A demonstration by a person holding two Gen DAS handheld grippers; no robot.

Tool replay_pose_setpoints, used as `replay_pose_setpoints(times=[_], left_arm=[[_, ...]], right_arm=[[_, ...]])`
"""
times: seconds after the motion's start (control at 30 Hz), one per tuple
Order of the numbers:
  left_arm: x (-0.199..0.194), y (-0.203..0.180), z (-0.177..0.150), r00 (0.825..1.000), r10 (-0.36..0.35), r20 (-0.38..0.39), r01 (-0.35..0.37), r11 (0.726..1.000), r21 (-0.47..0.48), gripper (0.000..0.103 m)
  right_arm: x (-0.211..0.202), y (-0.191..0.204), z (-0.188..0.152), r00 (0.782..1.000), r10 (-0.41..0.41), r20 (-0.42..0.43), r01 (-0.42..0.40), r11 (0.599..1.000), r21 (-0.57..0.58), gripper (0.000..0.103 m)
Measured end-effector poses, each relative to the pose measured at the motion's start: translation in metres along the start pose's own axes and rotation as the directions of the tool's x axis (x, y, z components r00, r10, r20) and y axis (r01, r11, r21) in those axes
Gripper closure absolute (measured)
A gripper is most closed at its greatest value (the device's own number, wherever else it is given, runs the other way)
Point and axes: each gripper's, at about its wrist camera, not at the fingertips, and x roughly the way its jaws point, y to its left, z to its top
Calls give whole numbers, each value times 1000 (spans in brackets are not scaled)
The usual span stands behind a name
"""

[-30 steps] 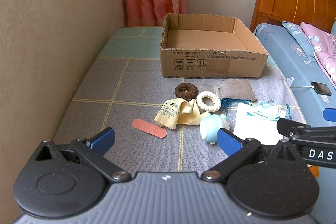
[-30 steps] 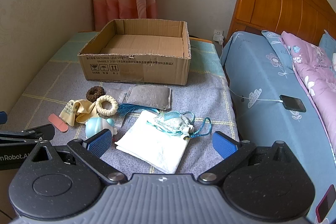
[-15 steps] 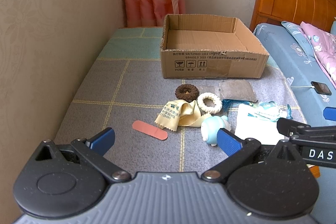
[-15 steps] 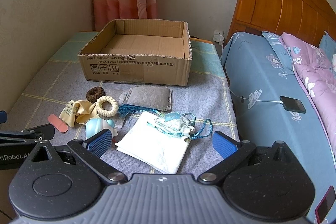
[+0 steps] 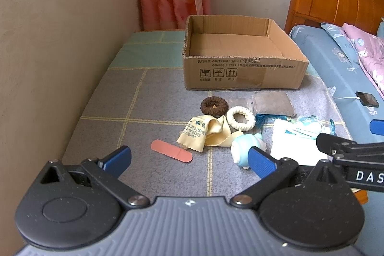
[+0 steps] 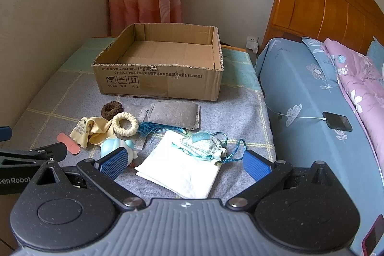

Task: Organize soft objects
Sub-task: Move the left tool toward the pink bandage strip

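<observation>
Soft stuff is all lying loose on the grey checked blanket point(image 5: 153, 97), in front of the open brown cardboard box point(image 5: 242, 73); nothing shows inside the box.

The pile: dark brown knitted ring point(image 5: 213, 106), cream knitted ring point(image 5: 240, 118) just beside it, crumpled pale yellow printed cloth point(image 5: 206, 133) touching both, pink adhesive strip point(image 5: 171, 151) off to the left, pale blue rounded plush toy point(image 5: 244, 148), grey flat fabric pouch point(image 6: 175, 115) nearest the box, teal tassel point(image 6: 156, 128), white folded cloth point(image 6: 182, 167) with a blue-green drawstring sachet point(image 6: 204, 144) on top.

Change over the last second: barely any. In both wrist views the pile sits a touch lower and nearer in frame, so you're creeping forward. No item has moved.

Your left gripper point(image 5: 189, 156) is spread wide, holding nothing, lined up on the pink strip. Your right gripper point(image 6: 184, 161) is also spread wide and holding nothing, straddling the white cloth and sachet.

Read: approach phase, zero items sorted. The sachet looks like the right gripper's first pick. Its cords may snag the tassel.
</observation>
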Motion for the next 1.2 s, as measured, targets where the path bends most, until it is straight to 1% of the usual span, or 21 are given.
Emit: replay_pose_setpoints(times=[0.2, 0.4, 0.67, 0.83, 0.93, 1.03, 1.07, 1.13, 1.2], left_arm=[[2, 6, -1, 999, -37, 27, 37, 999, 12, 1], [13, 19, -5, 999, -32, 37, 32, 999, 15, 1], [51, 36, -17, 998, 3, -67, -4, 1000, -18, 1], [72, 41, -21, 995, 4, -101, -8, 999, -39, 1], [89, 42, -21, 991, 23, -132, -28, 999, -42, 1], [102, 45, -22, 985, 2, -173, -12, 998, -61, 1], [105, 46, -22, 984, -4, -176, -7, 998, -66, 0], [107, 43, -22, 987, 7, -163, -16, 999, -51, 0], [109, 43, -19, 987, 4, -159, -14, 998, -62, 0]], right_arm=[[2, 1, 2, 1000, 10, 13, -10, 1000, -11, 0], [7, 3, 2, 999, 21, 31, -20, 999, -48, 0], [18, -2, 2, 999, 30, 23, -29, 999, -40, 0], [31, -4, 0, 1000, 30, 0, -30, 999, -36, 0], [37, -6, -1, 1000, 26, -13, -26, 999, -37, 0], [44, -10, -1, 999, 21, -25, -21, 999, -27, 0], [45, -12, -1, 999, 18, -28, -19, 1000, -23, 0], [49, -15, 0, 999, 13, -33, -14, 1000, -16, 0], [53, -17, 1, 999, 9, -41, -9, 1000, -6, 0]])
